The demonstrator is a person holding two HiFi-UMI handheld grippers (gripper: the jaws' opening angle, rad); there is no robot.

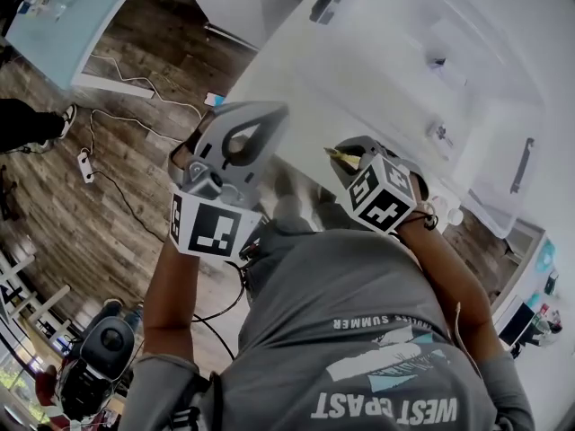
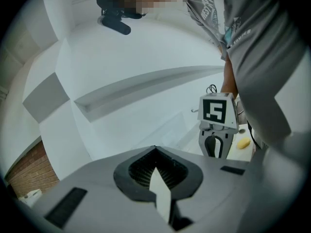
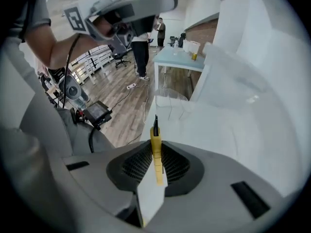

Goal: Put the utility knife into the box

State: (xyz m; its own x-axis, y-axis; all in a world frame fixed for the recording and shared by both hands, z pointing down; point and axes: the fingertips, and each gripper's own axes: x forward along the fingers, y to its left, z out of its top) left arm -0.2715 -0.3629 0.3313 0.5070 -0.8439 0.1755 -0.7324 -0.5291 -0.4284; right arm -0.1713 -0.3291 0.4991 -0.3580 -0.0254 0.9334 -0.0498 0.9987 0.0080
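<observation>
The right gripper (image 3: 155,160) is clamped on the utility knife (image 3: 155,139). The slim yellow handle stands pinched between the ribbed pads, with its dark tip poking out past the jaws and up into open air. The left gripper (image 2: 155,153) has its jaws drawn together on nothing, and it is raised beside the other in front of the person's chest. From the head view both tools hang close to the grey shirt (image 1: 359,312), above the near edge of the white table (image 1: 377,79), and the wooden floor (image 1: 117,196) shows off to the person's left. So the pick-up looks done: the knife is off the surface and firmly held in the right tool. What is left is everything that matters, which is carrying it over to the box, lowering it in and letting go. I cannot pick out the box for certain among the pale shapes on the table, so I would judge the job well short of halfway, with the carry not yet begun.
</observation>
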